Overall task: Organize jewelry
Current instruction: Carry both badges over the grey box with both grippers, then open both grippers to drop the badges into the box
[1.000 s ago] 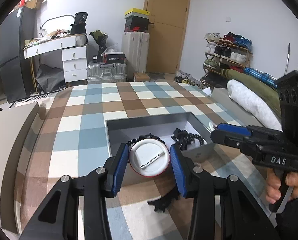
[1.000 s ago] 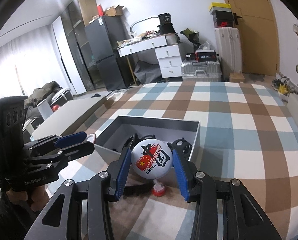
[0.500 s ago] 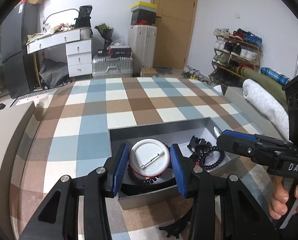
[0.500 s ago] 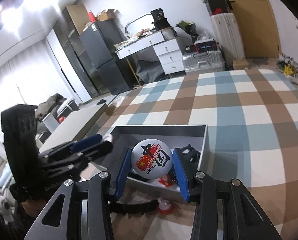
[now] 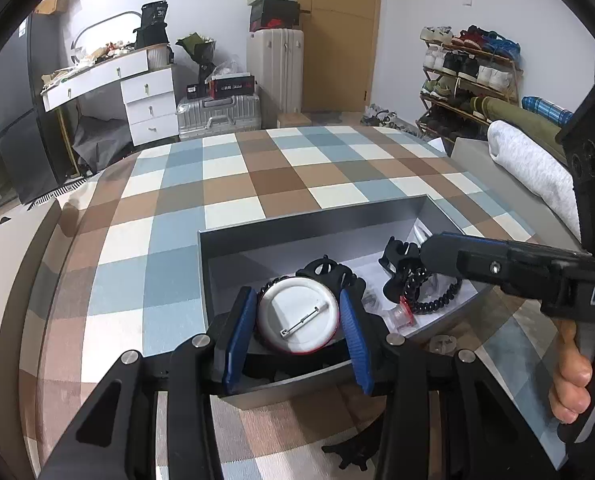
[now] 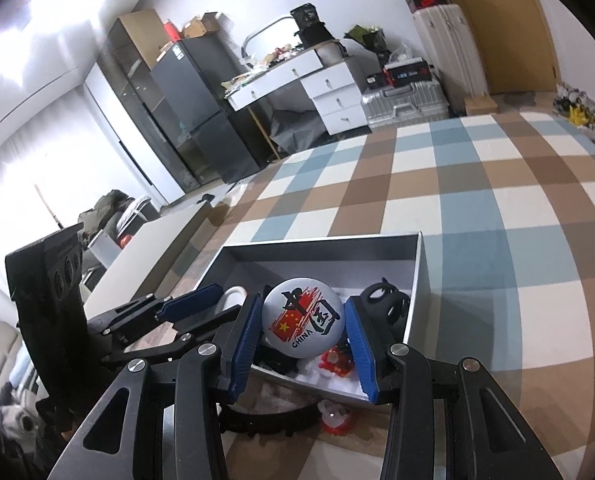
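My left gripper (image 5: 295,300) is shut on a round pin badge (image 5: 297,320) whose white back and metal pin face the camera. It hangs over the near part of an open grey box (image 5: 309,220) on the checked tablecloth. My right gripper (image 6: 302,300) is shut on a second badge (image 6: 302,322), white with a red flag design and the word CHINA, above the same box (image 6: 321,242). Each gripper shows in the other's view: the right one (image 5: 437,248) over the box's right end, the left one (image 6: 201,300) at its left end.
Inside the box lie a black bead bracelet (image 5: 429,300), a black hair clip (image 5: 395,256) and a small red and clear piece (image 5: 401,314). On the cloth in front of the box are a black band (image 6: 265,416), a red trinket (image 6: 333,416) and a black claw clip (image 5: 353,452).
Both grippers have moved forward and slightly down with their badges, from the box's near edge to over its inside. The right gripper's view has rolled.
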{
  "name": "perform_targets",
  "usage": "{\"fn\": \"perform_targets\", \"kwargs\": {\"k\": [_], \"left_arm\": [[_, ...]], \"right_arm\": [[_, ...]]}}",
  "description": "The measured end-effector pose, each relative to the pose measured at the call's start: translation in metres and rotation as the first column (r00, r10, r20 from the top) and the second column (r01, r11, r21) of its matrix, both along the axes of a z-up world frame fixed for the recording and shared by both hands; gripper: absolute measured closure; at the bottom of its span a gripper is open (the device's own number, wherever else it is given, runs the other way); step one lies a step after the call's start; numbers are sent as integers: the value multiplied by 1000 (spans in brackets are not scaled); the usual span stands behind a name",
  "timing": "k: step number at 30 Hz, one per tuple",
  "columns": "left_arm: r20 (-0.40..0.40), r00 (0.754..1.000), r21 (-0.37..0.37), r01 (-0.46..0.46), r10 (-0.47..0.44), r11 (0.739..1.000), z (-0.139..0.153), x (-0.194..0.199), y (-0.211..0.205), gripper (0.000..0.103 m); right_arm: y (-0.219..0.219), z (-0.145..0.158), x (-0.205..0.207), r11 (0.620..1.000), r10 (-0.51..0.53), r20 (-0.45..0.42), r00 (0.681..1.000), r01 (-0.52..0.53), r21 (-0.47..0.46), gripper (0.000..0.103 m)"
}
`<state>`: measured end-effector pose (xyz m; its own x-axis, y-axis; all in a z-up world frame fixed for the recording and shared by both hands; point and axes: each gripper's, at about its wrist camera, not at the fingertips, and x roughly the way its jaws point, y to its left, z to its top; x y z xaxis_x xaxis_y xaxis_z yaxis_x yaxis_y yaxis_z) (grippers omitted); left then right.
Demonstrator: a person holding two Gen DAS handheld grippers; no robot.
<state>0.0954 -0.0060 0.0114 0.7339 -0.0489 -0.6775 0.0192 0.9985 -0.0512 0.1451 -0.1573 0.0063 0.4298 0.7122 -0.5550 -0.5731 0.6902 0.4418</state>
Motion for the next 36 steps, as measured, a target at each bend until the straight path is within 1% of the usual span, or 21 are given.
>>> {"fn": "perform_targets", "kwargs": {"k": [6, 9, 11, 14, 17, 20, 25, 32, 36], "left_arm": [[-52, 999, -6, 15, -15, 1000, 1, -1, -5, 66], [-62, 998, -1, 23, -23, 1000, 1, -1, -8, 66], [-63, 998, 10, 21, -20, 1000, 0, 0, -9, 66], [-70, 997, 5, 27, -27, 1000, 0, -1, -9, 65], [-71, 997, 25, 34, -32, 999, 0, -3, -8, 65], [-73, 997, 42, 18, -15, 999, -1, -3, -4, 65], [-78, 997, 69, 17, -11, 997, -2, -3, -3, 65], [-78, 997, 72, 21, -15, 997, -2, -2, -2, 66], [-59, 998, 64, 8, -5, 998, -2, -6, 0, 65]], "right_arm": [[-4, -1, 9, 1000, -13, -37, 999, 13, 22, 61], [-7, -2, 13, 999, -11, -61, 998, 13, 45, 61], [-6, -1, 12, 999, -14, -59, 998, 16, 35, 61], [-4, -1, 10, 1000, -17, -52, 998, 19, 25, 60], [-4, -1, 10, 1000, -3, -66, 998, 5, 24, 60], [-3, -1, 10, 1000, 9, -85, 996, -7, 23, 60], [-5, -3, 12, 998, 44, -151, 988, -35, 60, 60], [-3, -3, 6, 998, 51, -185, 981, -46, 30, 60], [-5, -4, 6, 998, 53, -187, 981, -47, 38, 61]]}}
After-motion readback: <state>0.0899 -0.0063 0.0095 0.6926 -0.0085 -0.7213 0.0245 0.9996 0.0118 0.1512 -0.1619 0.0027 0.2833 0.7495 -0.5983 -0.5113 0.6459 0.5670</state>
